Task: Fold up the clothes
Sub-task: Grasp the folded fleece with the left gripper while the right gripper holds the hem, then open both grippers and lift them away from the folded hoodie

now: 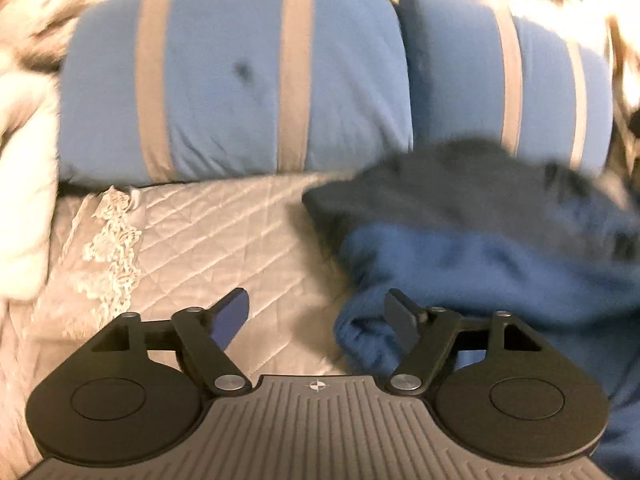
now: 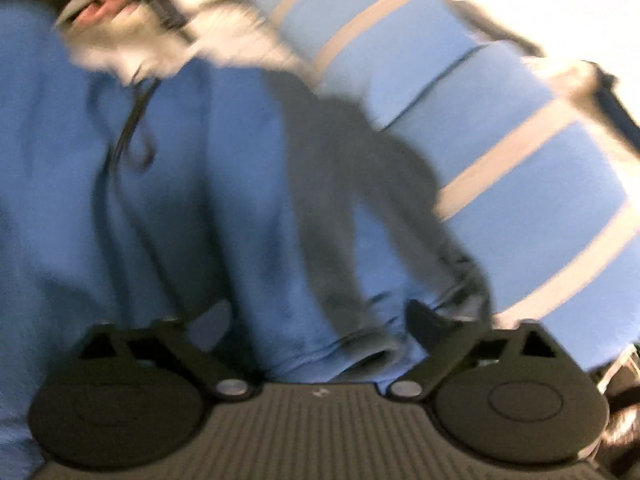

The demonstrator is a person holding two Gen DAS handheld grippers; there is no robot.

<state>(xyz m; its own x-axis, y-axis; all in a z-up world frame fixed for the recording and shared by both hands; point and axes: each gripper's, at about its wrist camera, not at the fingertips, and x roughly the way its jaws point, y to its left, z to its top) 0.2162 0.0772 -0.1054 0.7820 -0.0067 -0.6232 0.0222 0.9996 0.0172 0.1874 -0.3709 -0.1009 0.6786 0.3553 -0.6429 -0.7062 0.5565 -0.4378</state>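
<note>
A blue sweatshirt (image 1: 480,264) lies bunched on the quilted bedspread (image 1: 208,232) to the right in the left wrist view, its dark grey lining (image 1: 460,188) turned up at the far side. My left gripper (image 1: 320,320) is open over the bedspread; its right finger rests against the garment's near fold, and nothing is between the pads. In the blurred right wrist view the same blue sweatshirt (image 2: 180,184) fills the left and middle, with a dark grey band (image 2: 360,208) running across it. My right gripper (image 2: 316,320) is open wide above the blue cloth, pads not pressing on it.
Two blue pillows with beige stripes (image 1: 240,80) (image 1: 512,80) stand along the back of the bed. White fluffy bedding (image 1: 24,184) is piled at the left. In the right wrist view the striped pillows (image 2: 520,168) run along the right, and a blurred white and grey heap (image 2: 132,40) lies at the top left.
</note>
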